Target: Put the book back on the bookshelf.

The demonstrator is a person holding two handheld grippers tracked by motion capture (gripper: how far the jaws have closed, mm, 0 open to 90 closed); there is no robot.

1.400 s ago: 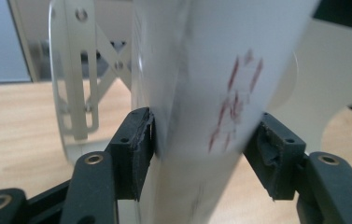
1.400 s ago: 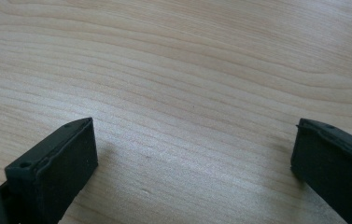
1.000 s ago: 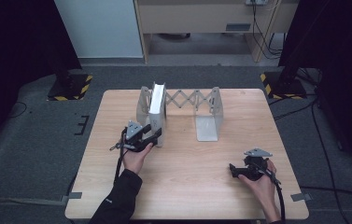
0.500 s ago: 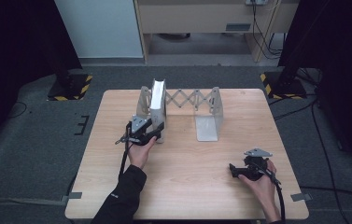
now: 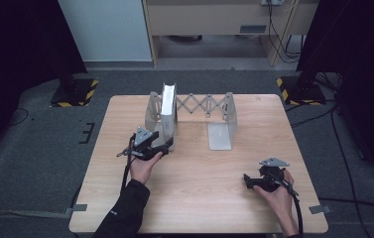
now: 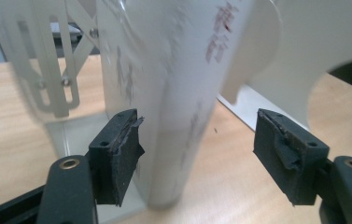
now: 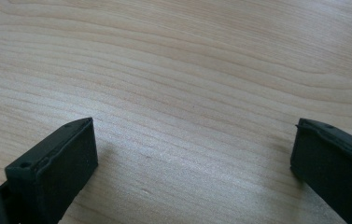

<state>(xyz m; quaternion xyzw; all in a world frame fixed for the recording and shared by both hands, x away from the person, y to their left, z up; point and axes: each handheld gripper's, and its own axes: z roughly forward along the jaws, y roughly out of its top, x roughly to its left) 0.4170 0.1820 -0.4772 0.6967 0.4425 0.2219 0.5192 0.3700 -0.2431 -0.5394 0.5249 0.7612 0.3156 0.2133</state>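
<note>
Left gripper view: glossy white book [image 6: 173,93] upright beside flat metal bookend [image 6: 299,56]

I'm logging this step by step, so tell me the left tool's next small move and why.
Probably draw the left tool straight back from the white book. Its jaws have just been opening, the book stands upright in the grey expanding rack, and a gap shows at one pad.

— What lay around the table [image 5: 199,198]?
— Grey carpet [image 5: 40,163] covered the floor, with yellow-and-black striped stand bases [image 5: 75,92] at both far corners.
— And behind it?
— A pale panel [image 5: 106,29] stood beside a wooden cabinet [image 5: 214,15]; cables [image 5: 279,34] hung there, and the sides were dark
</note>
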